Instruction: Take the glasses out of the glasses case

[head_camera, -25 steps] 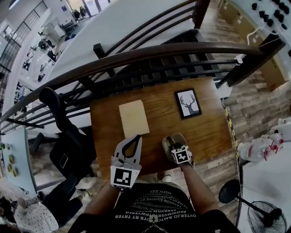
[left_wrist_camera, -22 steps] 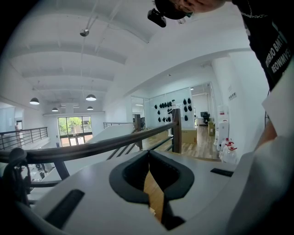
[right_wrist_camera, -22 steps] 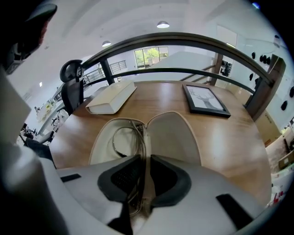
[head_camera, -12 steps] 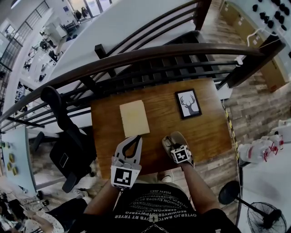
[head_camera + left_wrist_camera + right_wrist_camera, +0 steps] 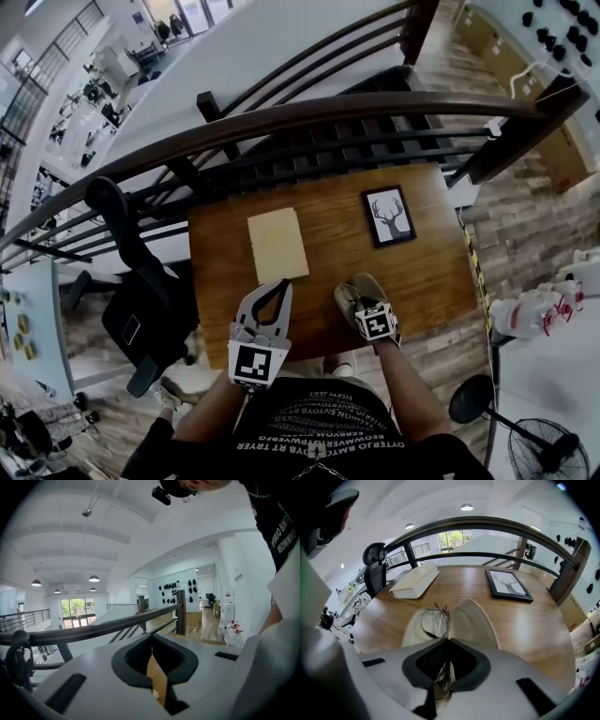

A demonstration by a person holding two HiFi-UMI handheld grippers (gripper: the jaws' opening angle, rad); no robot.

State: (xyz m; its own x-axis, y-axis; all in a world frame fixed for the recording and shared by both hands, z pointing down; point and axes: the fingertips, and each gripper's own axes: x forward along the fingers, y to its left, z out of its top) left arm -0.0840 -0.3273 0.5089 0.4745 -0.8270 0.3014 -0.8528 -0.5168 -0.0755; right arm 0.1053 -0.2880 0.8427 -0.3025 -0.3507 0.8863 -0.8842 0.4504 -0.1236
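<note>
The right gripper (image 5: 448,640), jaws just closed in, clenches the thin wire-rimmed glasses (image 5: 445,610) inside the open beige clamshell glasses case (image 5: 480,620); their long axis runs near-to-far, straight ahead; the left gripper (image 5: 281,286) hangs clenched, empty, farther left.

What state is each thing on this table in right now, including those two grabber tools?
glasses case: open, lid laid back.
glasses: inside the case, not yet lifted out.
right gripper: jaws have just been closing, now shut on the glasses.
left gripper: shut, nothing between its jaws.
book: closed, lying flat.
picture frame: lying flat, face up.
</note>
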